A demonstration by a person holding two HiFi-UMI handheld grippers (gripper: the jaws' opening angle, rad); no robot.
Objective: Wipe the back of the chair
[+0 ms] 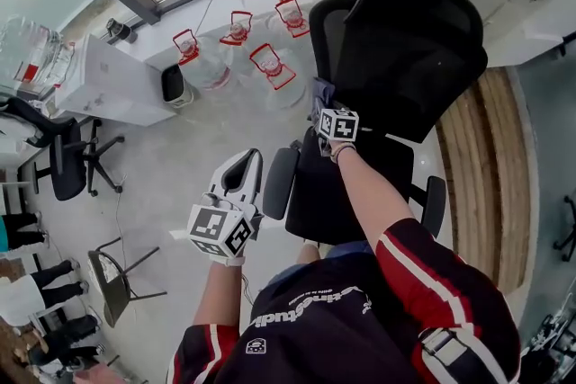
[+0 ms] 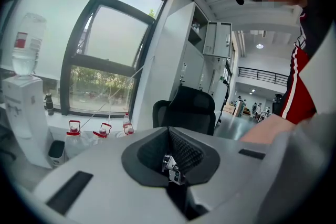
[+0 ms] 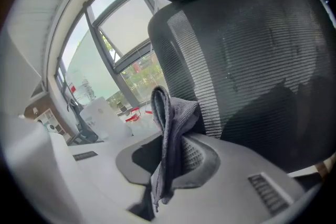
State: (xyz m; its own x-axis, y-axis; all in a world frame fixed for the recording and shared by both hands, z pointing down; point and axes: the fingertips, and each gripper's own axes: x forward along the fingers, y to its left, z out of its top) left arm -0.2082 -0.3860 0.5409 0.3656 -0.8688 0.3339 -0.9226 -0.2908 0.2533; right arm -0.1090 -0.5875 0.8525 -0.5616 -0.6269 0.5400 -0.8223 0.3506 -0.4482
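**Item:** grey cloth [image 3: 169, 128]. Soft, light and limp, so likely to bunch; best pinched through a folded middle, as here.
**Held by:** right tool [image 3: 168, 150], jaws closed on the cloth, at the left edge of the chair back [image 3: 252, 50].
**Chair back:** black mesh, probably yielding; may swivel under pressure.
**Left tool** [image 2: 173, 168]**:** jaws together, empty, well apart from the chair back.

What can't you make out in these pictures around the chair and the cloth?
Right gripper view: whether the gray cloth touches the chair back; the fold hides the contact spot.
Head view: the chair's base, hidden under the seat.
Left gripper view: the lower half of the chair, blocked by the left gripper.
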